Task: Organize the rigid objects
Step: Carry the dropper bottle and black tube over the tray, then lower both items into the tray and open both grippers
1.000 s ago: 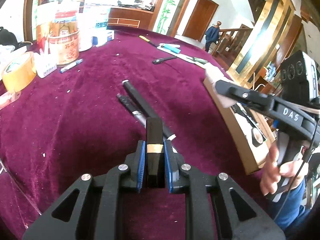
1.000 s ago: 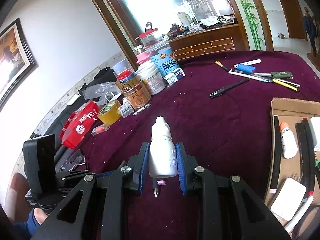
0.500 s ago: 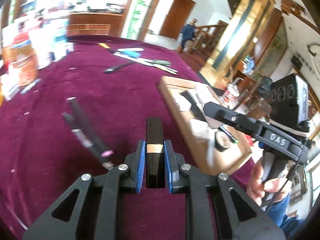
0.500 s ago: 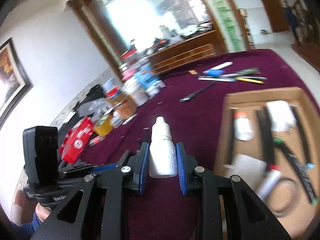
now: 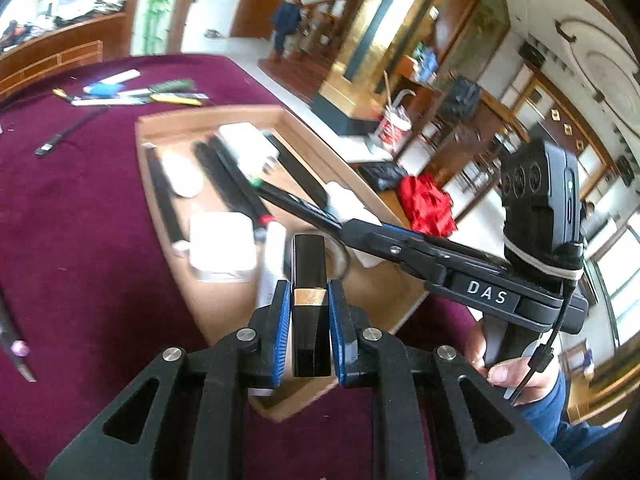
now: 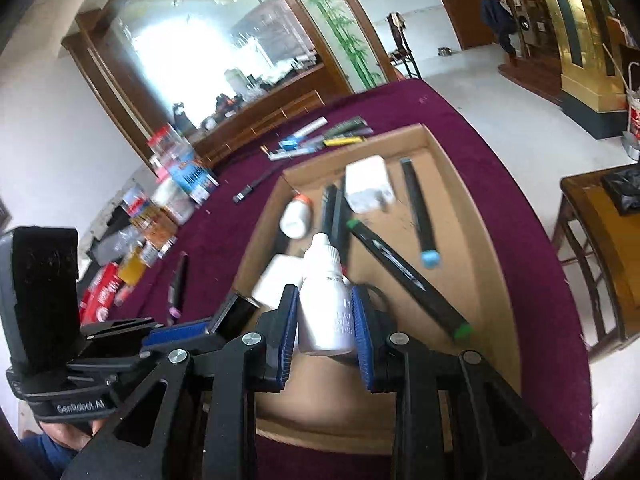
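My left gripper point(image 5: 309, 312) is shut on a black rectangular tube with a gold band point(image 5: 309, 276), held over the near end of the cardboard tray point(image 5: 224, 312). My right gripper point(image 6: 325, 320) is shut on a white dropper bottle point(image 6: 325, 300), hanging above the same tray point(image 6: 472, 216). In the left wrist view the right gripper point(image 5: 340, 216) reaches across the tray from the right, with a hand on its handle. In the right wrist view the left gripper point(image 6: 212, 324) shows at lower left with the black tube. The tray holds black pens, white boxes and an orange-capped bottle point(image 6: 296, 216).
Loose pens and markers point(image 5: 132, 94) lie on the purple tablecloth beyond the tray. Jars, tins and tape point(image 6: 160, 216) crowd the table's far left side. A black pen point(image 6: 178, 280) lies left of the tray. A wooden side table point(image 6: 600, 240) stands off the table's right edge.
Both grippers swung right from the open cloth to above the cardboard tray, each keeping its object. The two pens formerly ahead of the left gripper are now off to its left.
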